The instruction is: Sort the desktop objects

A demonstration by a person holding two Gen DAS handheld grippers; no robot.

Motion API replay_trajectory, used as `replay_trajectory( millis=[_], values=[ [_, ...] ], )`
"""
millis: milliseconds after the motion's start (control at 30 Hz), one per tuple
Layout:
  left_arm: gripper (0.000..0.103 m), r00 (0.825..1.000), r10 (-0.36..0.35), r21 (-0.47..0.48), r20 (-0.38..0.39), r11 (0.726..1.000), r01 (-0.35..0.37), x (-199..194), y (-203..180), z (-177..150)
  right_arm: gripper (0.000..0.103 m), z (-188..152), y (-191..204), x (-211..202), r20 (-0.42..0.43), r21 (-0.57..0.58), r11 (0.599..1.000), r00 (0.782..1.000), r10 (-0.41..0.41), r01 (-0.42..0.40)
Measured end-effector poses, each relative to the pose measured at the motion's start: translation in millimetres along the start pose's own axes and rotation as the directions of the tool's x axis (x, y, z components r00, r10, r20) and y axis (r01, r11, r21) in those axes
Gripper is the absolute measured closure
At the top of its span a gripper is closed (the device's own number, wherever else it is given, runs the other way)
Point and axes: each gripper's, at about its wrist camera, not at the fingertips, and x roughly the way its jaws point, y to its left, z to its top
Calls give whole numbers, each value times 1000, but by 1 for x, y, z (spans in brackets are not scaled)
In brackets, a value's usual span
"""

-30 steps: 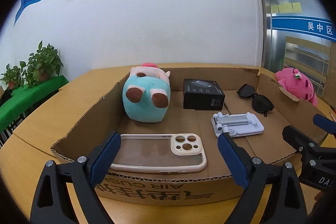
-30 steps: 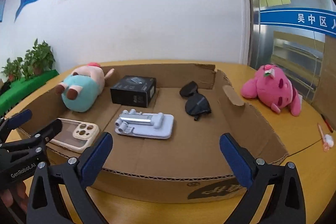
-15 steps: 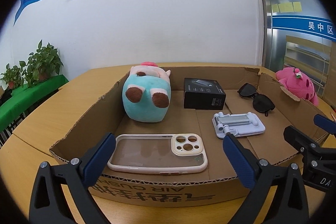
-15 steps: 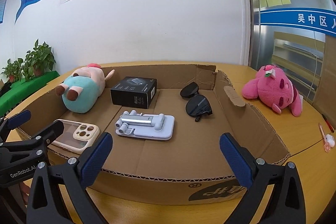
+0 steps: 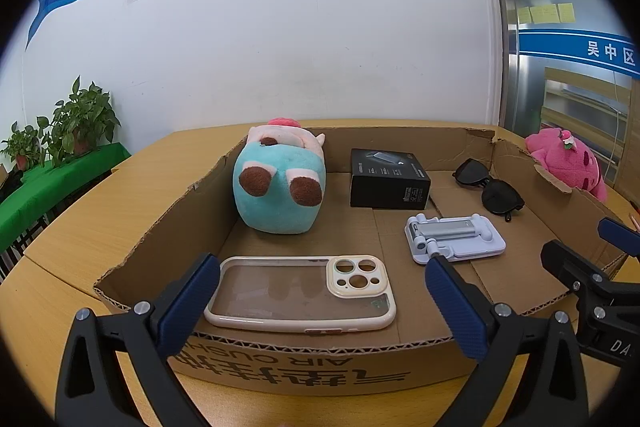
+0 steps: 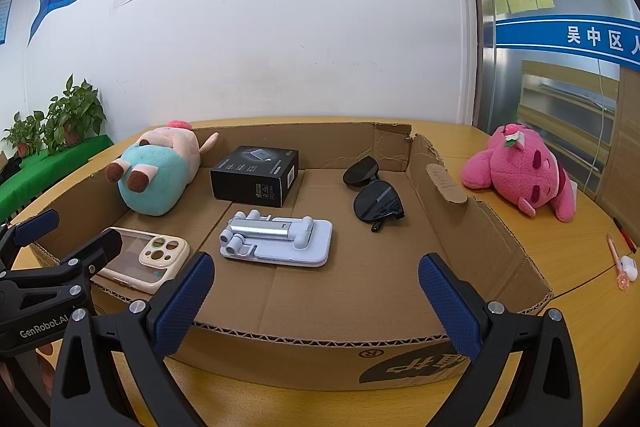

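**A:** What lies in front of your two grippers?

**B:** A shallow cardboard box [image 5: 152, 247] sits on a round wooden table [image 5: 80, 227], its low front wall between you and the contents. From your left gripper [image 5: 320, 303], the clear phone case [image 5: 300, 293] lies at 12 o'clock, just past that wall. A teal plush toy [image 5: 280, 187] lies on its side at 11 o'clock, against the left wall. A black box [image 5: 388, 179] sits at 1 o'clock, and a pale folding phone stand [image 5: 454, 237] is nearer, at 2 o'clock. Black sunglasses [image 5: 490, 187] lie further back at 2 o'clock.

**A:** Are your fingers holding anything?

**B:** No. Your left gripper's blue pads [image 5: 188, 303] stand spread as wide as they go, empty, short of the box's front wall. Your right gripper [image 6: 316, 303] is spread just as wide (nothing between its pads either), also short of the wall.

**A:** What is outside the box?

**B:** From the right gripper, a pink plush toy [image 6: 520, 175] lies on the table at 2 o'clock, beyond the torn right wall. A small pink and white item [image 6: 624, 267] sits at 3 o'clock; you cannot tell what it is.

**A:** And the room?

**B:** A white wall [image 6: 280, 27] with a blue stripe and a red notice. Potted plants [image 6: 60, 119] stand at 10 o'clock on a green surface.
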Motion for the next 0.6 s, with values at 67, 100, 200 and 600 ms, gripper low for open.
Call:
replay_trajectory(
  millis=[67, 100, 200, 600],
  values=[
    [1, 1000, 0, 0, 0, 1000, 0, 0, 0, 0, 0, 0, 0, 0, 0, 0, 1000, 1000, 0, 0],
    [1, 1000, 0, 0, 0, 1000, 0, 0, 0, 0, 0, 0, 0, 0, 0, 0, 1000, 1000, 0, 0],
    [1, 1000, 1, -1, 0, 1000, -1, 0, 0, 0, 0, 0, 0, 0, 0, 0, 1000, 1000, 0, 0],
    [1, 1000, 3, -3, 0, 1000, -3, 0, 0, 0, 0, 0, 0, 0, 0, 0, 1000, 1000, 0, 0]
  ],
)
